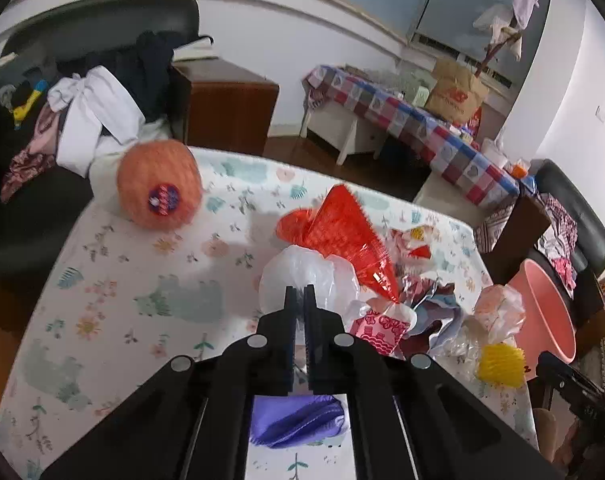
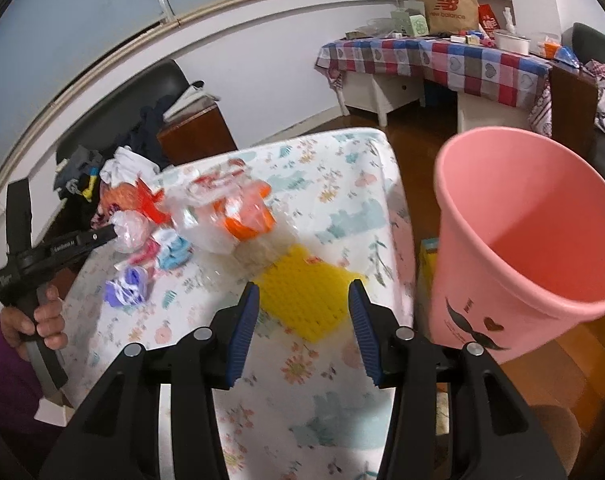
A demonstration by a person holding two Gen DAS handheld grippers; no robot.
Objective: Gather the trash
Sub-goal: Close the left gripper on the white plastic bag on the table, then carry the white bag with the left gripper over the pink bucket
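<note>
A pile of trash lies on the floral table (image 1: 114, 288). In the left wrist view my left gripper (image 1: 299, 294) is shut on a white plastic bag (image 1: 302, 270), beside a red net bag (image 1: 342, 236) and crumpled wrappers (image 1: 382, 328). A purple wrapper (image 1: 298, 424) lies under the gripper. In the right wrist view my right gripper (image 2: 304, 292) is open, its fingers either side of a yellow foam net (image 2: 306, 300) on the table (image 2: 342, 208). A pink trash bin (image 2: 530, 240) stands to the right, beyond the table edge.
An orange fruit in a foam net (image 1: 158, 188) sits at the table's far left. A dark sofa with clothes (image 1: 82, 120) is behind. A checked-cloth side table (image 2: 442, 56) with a paper bag stands at the wall. Wooden floor surrounds the table.
</note>
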